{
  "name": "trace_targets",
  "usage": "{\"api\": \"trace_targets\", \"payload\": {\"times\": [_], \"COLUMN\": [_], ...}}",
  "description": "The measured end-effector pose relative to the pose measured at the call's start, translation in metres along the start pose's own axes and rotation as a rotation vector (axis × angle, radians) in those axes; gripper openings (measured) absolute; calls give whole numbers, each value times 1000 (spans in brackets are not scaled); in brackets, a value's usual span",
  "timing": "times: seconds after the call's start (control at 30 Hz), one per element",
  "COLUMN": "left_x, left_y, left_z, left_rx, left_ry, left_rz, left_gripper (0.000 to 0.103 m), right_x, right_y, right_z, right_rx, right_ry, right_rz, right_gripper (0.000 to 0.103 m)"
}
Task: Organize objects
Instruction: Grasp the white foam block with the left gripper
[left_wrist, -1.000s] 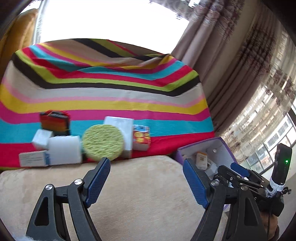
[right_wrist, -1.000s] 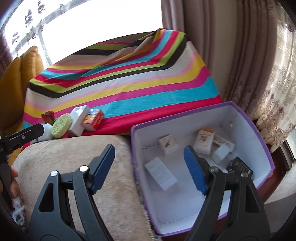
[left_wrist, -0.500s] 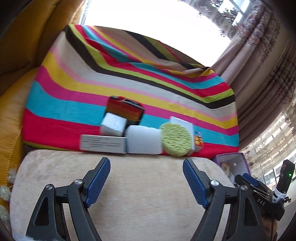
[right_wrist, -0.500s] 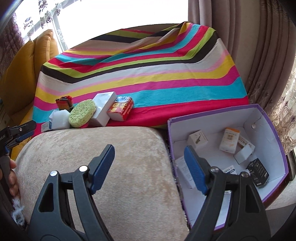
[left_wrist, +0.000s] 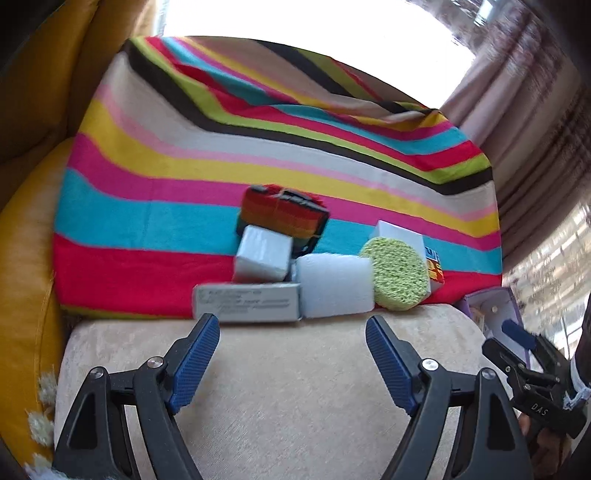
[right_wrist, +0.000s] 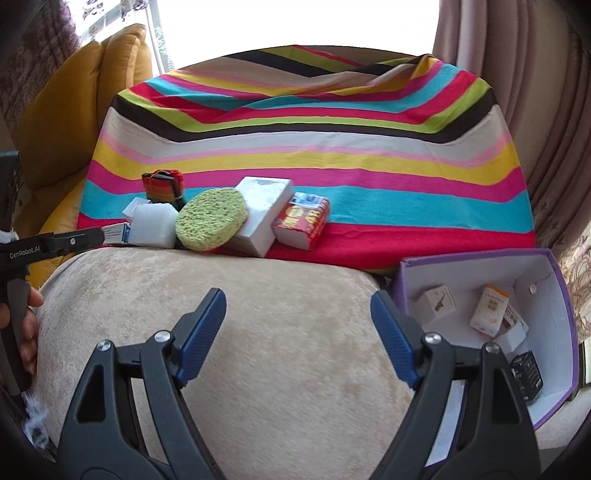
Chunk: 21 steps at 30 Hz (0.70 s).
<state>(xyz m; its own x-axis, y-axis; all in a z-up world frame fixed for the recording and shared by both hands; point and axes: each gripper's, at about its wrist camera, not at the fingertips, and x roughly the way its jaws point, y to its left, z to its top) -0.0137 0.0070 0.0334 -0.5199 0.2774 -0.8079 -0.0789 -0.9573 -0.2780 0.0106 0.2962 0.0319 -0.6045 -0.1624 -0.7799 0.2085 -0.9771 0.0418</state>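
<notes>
One beige cushion (right_wrist: 258, 332) — striped cloth (right_wrist: 314, 155) behind

That blanket (right_wrist: 306, 147) is loud: stripes of pink, yellow, teal, red, lime, black and cream. On it sit a lime-green sponge (right_wrist: 211, 218), a white foam block (left_wrist: 334, 286), a red-and-yellow packet (right_wrist: 301, 221) and a rainbow-striped pouch (left_wrist: 282, 216). The cushion (right_wrist: 258, 332) is beige, the box (right_wrist: 561, 280) purple outside and white inside, the armchair (right_wrist: 74, 110) mustard yellow.
</notes>
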Motion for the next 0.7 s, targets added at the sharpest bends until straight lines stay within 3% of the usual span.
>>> {"api": "trace_targets", "payload": {"times": [0.23, 0.63, 0.7], "left_x": [25, 61, 64], "left_y": [-32, -52, -51], "left_z": [19, 31, 32], "left_rx": [74, 108, 102], "left_ry": [48, 141, 148], "left_rz": [48, 156, 169], "left_gripper": [82, 82, 74], "right_x": [6, 4, 5], "right_y": [19, 8, 8], "right_z": [5, 1, 1], "right_rx": [-39, 23, 29], "right_ry": [-5, -18, -16], "right_rz": [-5, 19, 28], "right_gripper": [83, 83, 83]}}
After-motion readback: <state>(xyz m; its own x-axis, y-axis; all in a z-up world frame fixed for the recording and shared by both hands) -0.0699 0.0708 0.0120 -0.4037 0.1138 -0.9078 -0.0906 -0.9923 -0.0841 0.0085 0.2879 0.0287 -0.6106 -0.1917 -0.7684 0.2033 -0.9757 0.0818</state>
